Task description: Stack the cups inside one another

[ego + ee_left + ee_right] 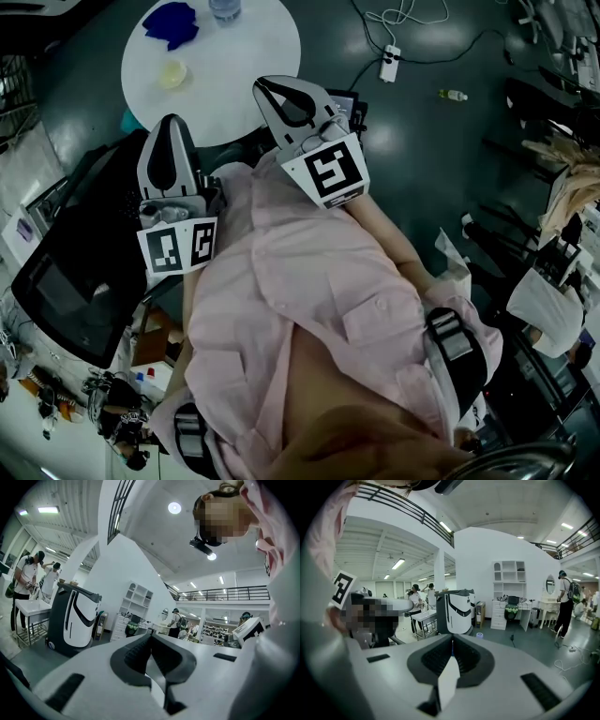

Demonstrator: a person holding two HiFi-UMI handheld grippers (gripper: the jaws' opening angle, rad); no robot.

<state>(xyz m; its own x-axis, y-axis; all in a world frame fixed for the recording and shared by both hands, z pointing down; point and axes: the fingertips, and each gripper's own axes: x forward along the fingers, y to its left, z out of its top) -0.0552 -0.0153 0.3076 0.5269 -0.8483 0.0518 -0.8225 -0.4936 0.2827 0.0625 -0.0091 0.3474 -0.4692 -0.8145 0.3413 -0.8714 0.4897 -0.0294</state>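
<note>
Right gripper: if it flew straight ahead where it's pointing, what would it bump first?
Probably the white-and-black machine far off; the right gripper, jaws shut, aims there with nothing nearer showing, though depth is unclear.

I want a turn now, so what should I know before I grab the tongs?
Left tongs: shut, empty, held near the chest.
Right tongs: shut, empty, also off the table.
Things: a yellowish cup, a blue thing and a clear container sit apart on the round white table.
Done: nothing stacked yet.
Left: pick up and nest the cups.
</note>
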